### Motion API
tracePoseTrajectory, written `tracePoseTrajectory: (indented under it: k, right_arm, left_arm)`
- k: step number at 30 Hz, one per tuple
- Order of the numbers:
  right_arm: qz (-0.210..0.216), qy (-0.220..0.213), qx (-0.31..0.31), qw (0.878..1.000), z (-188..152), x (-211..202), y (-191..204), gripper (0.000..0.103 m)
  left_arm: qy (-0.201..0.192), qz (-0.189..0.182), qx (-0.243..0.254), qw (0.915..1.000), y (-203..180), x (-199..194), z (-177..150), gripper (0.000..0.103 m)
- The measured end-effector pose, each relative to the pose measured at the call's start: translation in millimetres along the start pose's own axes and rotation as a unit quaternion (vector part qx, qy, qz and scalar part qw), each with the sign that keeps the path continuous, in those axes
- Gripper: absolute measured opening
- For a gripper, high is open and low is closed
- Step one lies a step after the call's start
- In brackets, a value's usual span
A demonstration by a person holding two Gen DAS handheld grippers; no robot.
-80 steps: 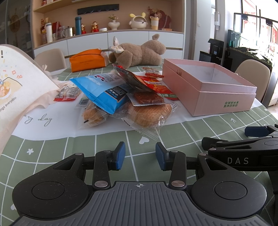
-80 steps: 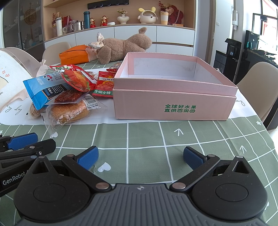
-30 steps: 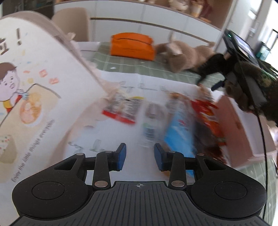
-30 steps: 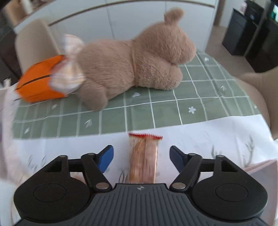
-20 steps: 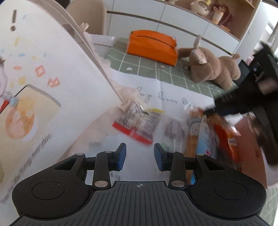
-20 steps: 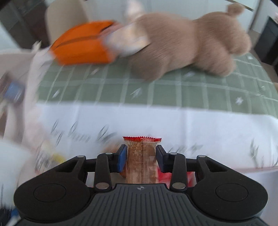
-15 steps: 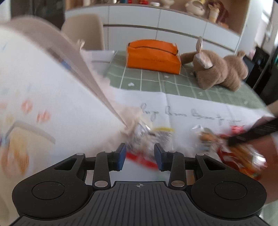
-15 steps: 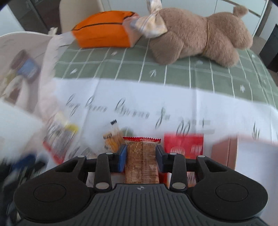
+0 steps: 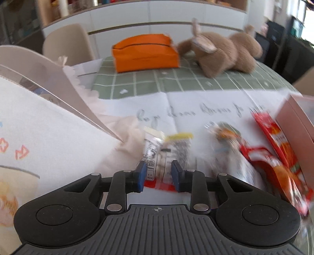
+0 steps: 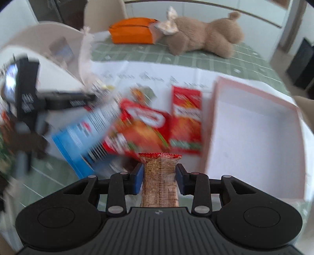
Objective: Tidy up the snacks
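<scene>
R gripper (image 10: 159, 179) tilts steeply down over the table, its blue pads pinching a slim brown snack bar (image 10: 160, 182) (red crimped end pointing fwd), held clear above the pile. The jaws have just been closing, and the bar sits tight between them.

L gripper (image 9: 158, 175) also angles down, low over the white printed sheet (image 9: 206, 106). Its jaws have just been closing too and now stand narrow, either side of a clear-wrapped snack pack (image 9: 166, 155) w/ a red bottom edge and yellow top strip; the view is blurred, so I can't tell if the pads actually press on it.

Just past the R gripper lies the snack pile: a blue packet (image 10: 86, 135) at left, a red-orange packet (image 10: 141, 129) in the middle, a second red packet (image 10: 186, 115) beside it. That second one lies right next to the pink box (image 10: 212, 125), which sits open at right w/ a bare white floor (nothing visible inside it). The L gripper's body shows as a dark blur at far left of the R view.

At left in the L view stands a white tote bag (image 9: 39, 141) w/ cartoon print, its mouth facing the snacks; contents not visible.

Farther back on the green checked tablecloth (image 9: 176, 82): an orange pouch (image 9: 145, 52) and a brown plush toy (image 9: 221, 51) lying on its side, touching it. Beyond them, a beige chair (image 9: 66, 43) and white cabinets (image 9: 157, 15).
</scene>
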State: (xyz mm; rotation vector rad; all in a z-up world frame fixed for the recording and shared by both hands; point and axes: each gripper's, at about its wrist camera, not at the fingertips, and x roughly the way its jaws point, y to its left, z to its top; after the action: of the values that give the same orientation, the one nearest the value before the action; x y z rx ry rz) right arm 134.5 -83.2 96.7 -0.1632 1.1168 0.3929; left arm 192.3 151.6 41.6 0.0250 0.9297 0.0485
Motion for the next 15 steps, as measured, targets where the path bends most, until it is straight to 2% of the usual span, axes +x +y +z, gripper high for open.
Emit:
tracePoseTrajectory:
  k: [1,3,5,8,10,12,15]
  right_arm:
    - [-0.003,0.000,0.003,1.000,-8,0,-3,0.035]
    - [-0.015,-0.003,0.004,1.000,-26,2,-8,0.035]
    - [-0.022,-0.004,0.009,1.000,-41,6,-13,0.035]
    - [-0.028,0.002,0.036,0.999,-56,17,-26,0.037]
    - [-0.027,0.006,0.059,0.998,-62,23,-37,0.044]
    - [-0.027,0.004,0.083,0.996,-69,26,-46,0.058]
    - [-0.021,-0.005,0.101,0.995,-84,25,-53,0.067]
  left_arm:
    - [0.013,-0.013,0.001,0.9998,-3,-2,-5,0.021]
    - [0.026,-0.027,0.004,0.9993,-10,-8,-17,0.017]
    - [0.034,-0.030,0.011,0.9989,-17,-14,-28,0.016]
    - [0.044,-0.049,-0.010,0.9978,-18,-24,-41,0.016]
    - [0.042,-0.051,-0.019,0.9976,-16,-33,-46,0.019]
    - [0.032,-0.046,-0.023,0.9982,-11,-41,-46,0.021]
    - [0.007,-0.022,-0.040,0.9989,3,-50,-37,0.021]
